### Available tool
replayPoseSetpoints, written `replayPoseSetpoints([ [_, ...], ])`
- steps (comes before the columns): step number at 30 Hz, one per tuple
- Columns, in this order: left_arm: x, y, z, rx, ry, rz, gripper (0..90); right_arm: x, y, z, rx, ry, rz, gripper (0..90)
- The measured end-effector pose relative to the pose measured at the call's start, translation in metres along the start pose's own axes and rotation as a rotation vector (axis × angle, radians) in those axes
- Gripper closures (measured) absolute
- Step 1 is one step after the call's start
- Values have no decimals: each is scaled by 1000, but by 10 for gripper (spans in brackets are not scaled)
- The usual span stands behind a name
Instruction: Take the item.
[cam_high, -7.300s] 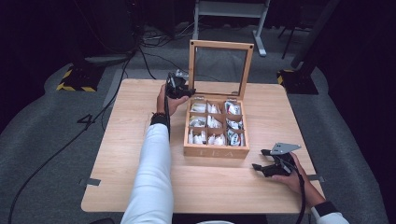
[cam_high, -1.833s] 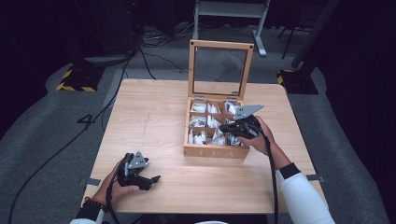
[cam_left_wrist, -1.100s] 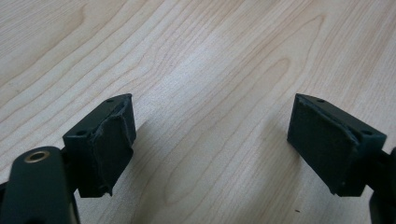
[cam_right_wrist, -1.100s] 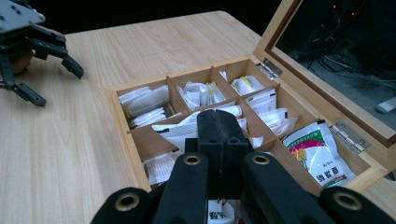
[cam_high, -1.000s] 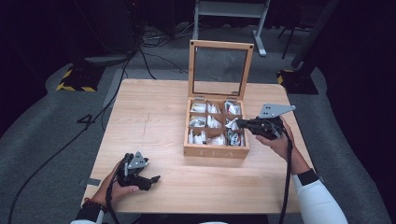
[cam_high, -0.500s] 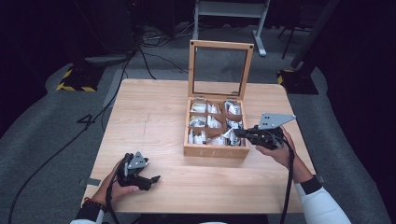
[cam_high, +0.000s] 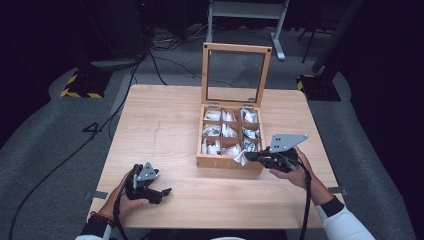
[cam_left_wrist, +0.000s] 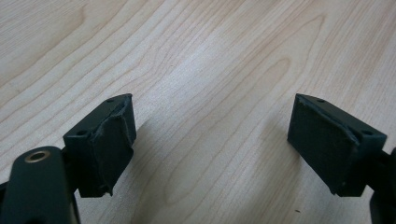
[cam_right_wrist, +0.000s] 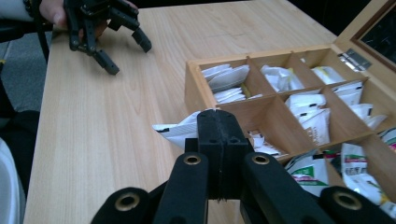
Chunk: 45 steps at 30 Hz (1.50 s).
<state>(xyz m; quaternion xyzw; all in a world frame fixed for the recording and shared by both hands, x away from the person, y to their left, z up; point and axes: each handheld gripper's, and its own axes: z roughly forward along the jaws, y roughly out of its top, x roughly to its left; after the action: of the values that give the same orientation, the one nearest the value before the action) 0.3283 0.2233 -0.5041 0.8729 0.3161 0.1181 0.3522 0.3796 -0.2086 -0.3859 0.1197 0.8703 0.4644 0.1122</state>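
An open wooden box (cam_high: 227, 163) with several compartments of white sachets stands right of the table's middle, its glass lid (cam_high: 205, 75) upright. My right gripper (cam_high: 248, 156) is shut on one white sachet (cam_high: 240, 159), holding it just above the box's front right corner. In the right gripper view the sachet (cam_right_wrist: 179, 130) sticks out left of the closed jaws of that gripper (cam_right_wrist: 219, 122), over the box wall (cam_right_wrist: 194, 91). My left gripper (cam_high: 162, 195) rests at the table's front left, open, with bare wood between its pads (cam_left_wrist: 108, 141).
The wooden table (cam_high: 165, 125) lies bare to the left of the box. My left gripper (cam_right_wrist: 126, 55) appears far off in the right gripper view. Cables and stand feet lie on the dark floor behind the table.
My right gripper has drawn back from over the box's right compartments toward the front edge and slightly down, carrying the sachet. The left gripper has stayed put.
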Motion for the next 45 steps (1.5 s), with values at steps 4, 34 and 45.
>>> replayPoseSetpoints([
  [4,0,0,0,0,0,0,158,6,-5,5,12,21,-2,900],
  [34,0,0,0,0,0,0,158,27,-54,44,164,117,7,900],
  [45,0,0,0,0,0,0,158,30,-60,44,170,130,5,900],
])
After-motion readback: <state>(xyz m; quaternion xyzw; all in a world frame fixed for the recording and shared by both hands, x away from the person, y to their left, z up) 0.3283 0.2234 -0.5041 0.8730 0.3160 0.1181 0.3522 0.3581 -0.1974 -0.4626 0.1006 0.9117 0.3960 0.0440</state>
